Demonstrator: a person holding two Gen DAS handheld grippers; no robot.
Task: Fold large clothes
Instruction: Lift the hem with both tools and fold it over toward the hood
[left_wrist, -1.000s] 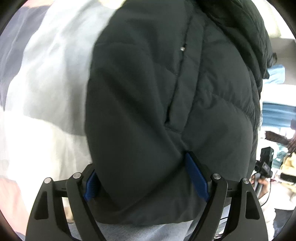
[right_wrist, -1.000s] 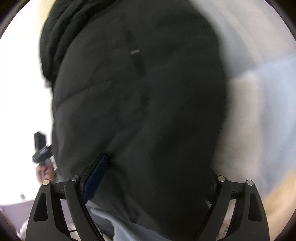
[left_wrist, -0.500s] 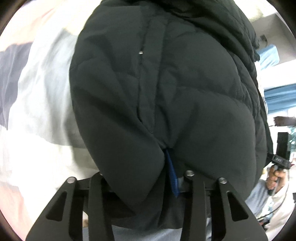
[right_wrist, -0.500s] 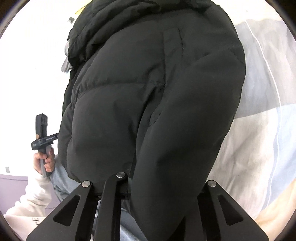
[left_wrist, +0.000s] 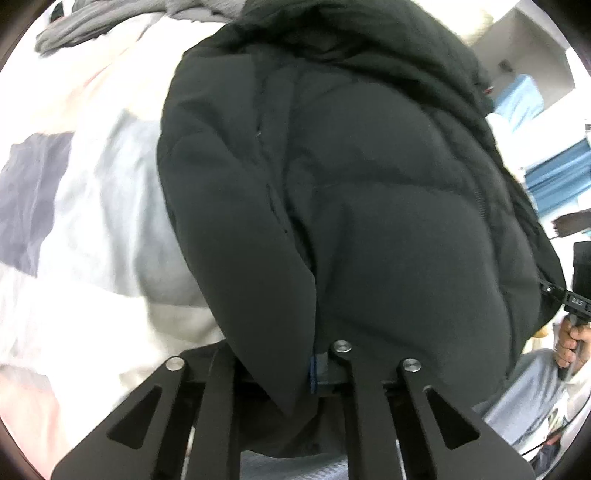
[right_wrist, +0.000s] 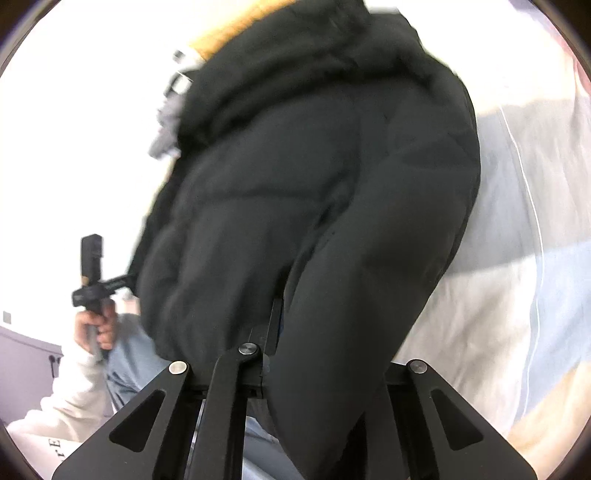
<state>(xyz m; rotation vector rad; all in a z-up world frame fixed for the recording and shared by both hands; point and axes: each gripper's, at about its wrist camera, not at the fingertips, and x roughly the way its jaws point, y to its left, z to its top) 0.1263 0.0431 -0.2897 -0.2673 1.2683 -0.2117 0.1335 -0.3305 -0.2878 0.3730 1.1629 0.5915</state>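
A large black puffer jacket fills both wrist views; it also shows in the right wrist view. My left gripper is shut on the jacket's bottom hem, its tips buried in the fabric. My right gripper is shut on the hem at the other side, fabric bulging over its jaws. The jacket hangs lifted between the two grippers above a bed with a white, grey and pink cover. The other hand-held gripper shows at each view's edge.
The bed cover spreads to the right in the right wrist view. A grey garment lies at the far end of the bed. The person's jeans and white sleeve are close below. Shelves with blue items stand at the right.
Both grippers closed from wide open onto the jacket's hem. The jacket has bunched between them and risen off the bed; the views have tilted back.
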